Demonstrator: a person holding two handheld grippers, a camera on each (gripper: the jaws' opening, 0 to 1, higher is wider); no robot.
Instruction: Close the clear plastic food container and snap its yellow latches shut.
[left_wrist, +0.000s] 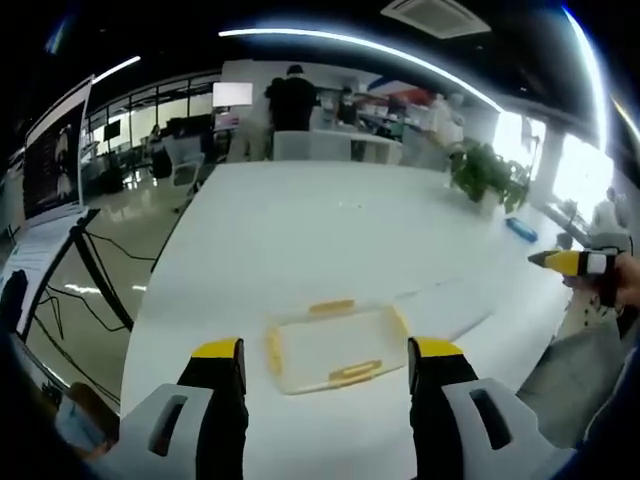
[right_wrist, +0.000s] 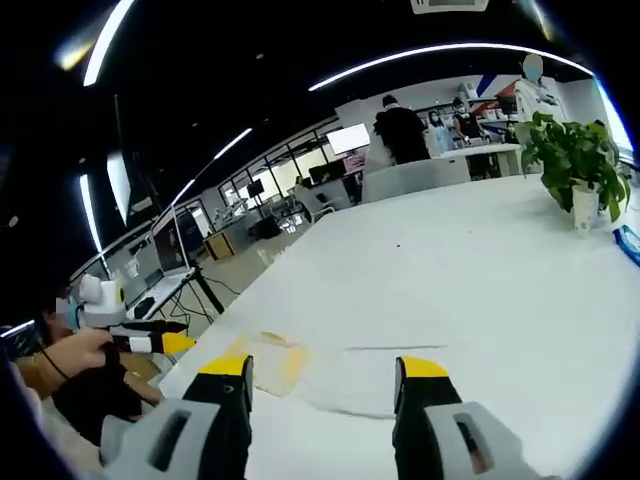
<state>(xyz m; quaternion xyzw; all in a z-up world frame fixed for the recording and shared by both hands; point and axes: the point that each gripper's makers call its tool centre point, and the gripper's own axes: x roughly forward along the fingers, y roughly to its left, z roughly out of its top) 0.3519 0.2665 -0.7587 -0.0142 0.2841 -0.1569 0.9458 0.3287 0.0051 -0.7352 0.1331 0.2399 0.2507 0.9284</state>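
In the left gripper view, the left gripper rises from the bottom of the frame with its two yellow-tipped jaws spread wide and holding nothing. The clear plastic food container lies flat on the white table just below centre, framed between the jaws and apart from both. Yellow latches show along its near, far and left edges (whether they are snapped down cannot be told). At the right edge of that frame the right gripper comes in, level and pointing toward the left, gripped by a hand, well apart from the container. In the right gripper view, the right gripper likewise has its jaws parted and empty, aimed over the table; the container shows as a faint yellowish shape in the lower left, near the left jaw's tip. At the far left a hand holds the left gripper level, its yellow tip pointing right. A potted plant stands on the table at upper right.
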